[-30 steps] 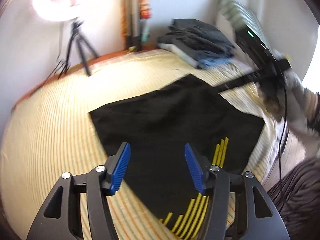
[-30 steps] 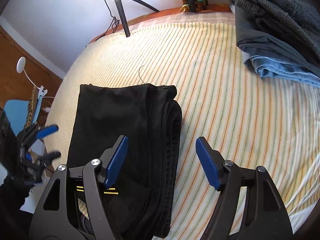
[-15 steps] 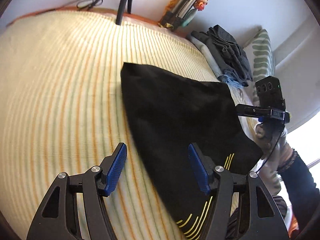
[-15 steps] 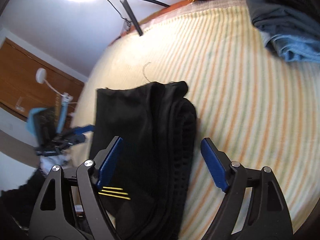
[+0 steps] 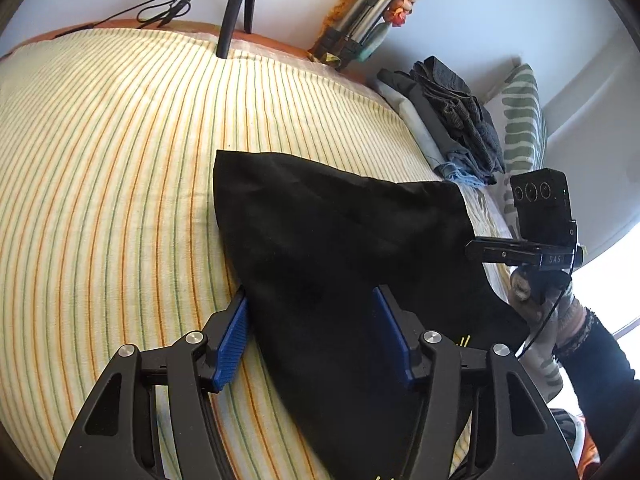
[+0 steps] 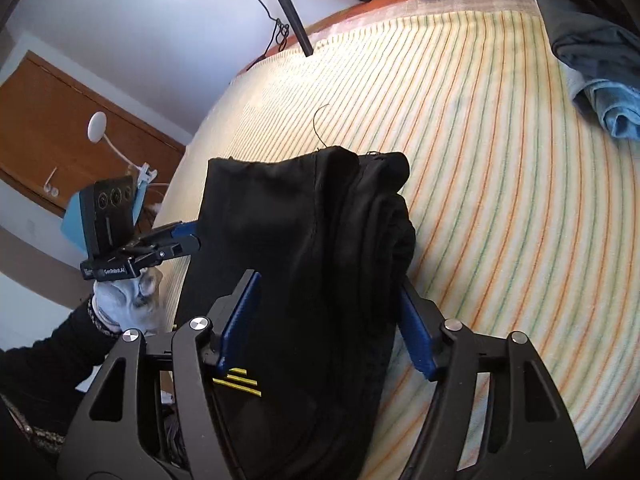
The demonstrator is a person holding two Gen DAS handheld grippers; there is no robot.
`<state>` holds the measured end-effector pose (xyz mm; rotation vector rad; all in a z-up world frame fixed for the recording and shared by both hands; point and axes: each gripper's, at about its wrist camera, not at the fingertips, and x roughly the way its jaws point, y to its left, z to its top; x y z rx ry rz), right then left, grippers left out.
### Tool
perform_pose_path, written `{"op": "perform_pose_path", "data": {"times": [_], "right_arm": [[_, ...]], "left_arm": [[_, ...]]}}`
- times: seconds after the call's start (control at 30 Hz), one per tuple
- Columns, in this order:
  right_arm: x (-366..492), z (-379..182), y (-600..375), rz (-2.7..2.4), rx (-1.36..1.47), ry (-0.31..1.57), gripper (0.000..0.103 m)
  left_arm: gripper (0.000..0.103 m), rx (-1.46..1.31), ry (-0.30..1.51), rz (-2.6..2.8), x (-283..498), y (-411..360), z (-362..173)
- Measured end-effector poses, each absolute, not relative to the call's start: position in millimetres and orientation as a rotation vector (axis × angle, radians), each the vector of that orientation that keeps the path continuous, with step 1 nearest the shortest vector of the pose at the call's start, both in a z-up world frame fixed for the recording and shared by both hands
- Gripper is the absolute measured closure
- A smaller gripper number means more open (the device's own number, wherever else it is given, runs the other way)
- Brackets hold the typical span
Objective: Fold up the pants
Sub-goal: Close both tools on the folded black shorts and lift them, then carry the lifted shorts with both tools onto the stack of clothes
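Now that both my claws have come down from hovering onto the cloth, the fold looks ready for its next step. My left claw [image 5: 310,334] sits low at the left edge of the black pants [image 5: 340,248], its blue pads wide apart, the left pad just off the cloth on the striped bed [image 5: 100,160] and the right pad over the fabric; it grips nothing yet. The pants lie flat near the middle of the bed, already doubled into a broad panel, with yellow stripes showing near the front edge. My right claw [image 6: 328,320] now straddles the thick rolled right edge of the pants [image 6: 300,220], also spread wide and not yet closed on it. I judge that both must pinch their edges before lifting. Toward the bed's far right corner rests a pile of clothes [image 5: 452,120], well apart.
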<state>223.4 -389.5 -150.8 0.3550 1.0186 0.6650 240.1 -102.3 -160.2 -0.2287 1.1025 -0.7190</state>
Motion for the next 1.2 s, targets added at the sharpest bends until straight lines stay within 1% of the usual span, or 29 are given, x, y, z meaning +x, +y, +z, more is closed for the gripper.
{"op": "perform_pose_path", "data": {"times": [0.07,0.1,0.13,0.17,0.2,0.23,0.3,0.47,0.63,0.8,1.0,1.2], "right_arm": [[222,-150,-383,0.641,0.347,0.997,0.033],[221,-149,-378,0.624,0.321,0.993,0.035],[220,-148,-372,0.608,0.287,0.996,0.055],[218,-147,-369,0.597,0.268,1.0,0.083],[218,-148,-366,0.608,0.281,1.013,0.083],[215,-146,-364,0.6,0.278,1.003,0.083],[208,-141,-357,0.573,0.226,0.982,0.084],[191,-118,-355,0.54,0.209,0.912,0.086],[169,-90,-357,0.509,0.158,0.838,0.086],[152,-59,-374,0.466,0.166,0.749,0.086],[134,-21,-409,0.388,0.163,0.665,0.086],[125,20,-455,0.284,0.171,0.581,0.086]], "left_arm": [[0.056,-0.204,1.088,-0.699,241,-107,-161],[0.06,-0.19,1.083,-0.693,241,-109,-161],[0.064,-0.174,1.078,-0.685,240,-112,-161],[0.071,-0.167,1.078,-0.68,240,-113,-161],[0.085,-0.168,1.08,-0.674,241,-113,-161],[0.091,-0.174,1.085,-0.673,241,-113,-162],[0.095,-0.179,1.075,-0.669,239,-113,-160],[0.096,-0.15,1.005,-0.682,229,-116,-141],[0.096,-0.127,0.925,-0.714,223,-124,-111],[0.097,-0.102,0.84,-0.759,220,-142,-80],[0.097,-0.069,0.767,-0.832,229,-181,-46],[0.097,-0.027,0.67,-0.908,251,-240,-5]]}}
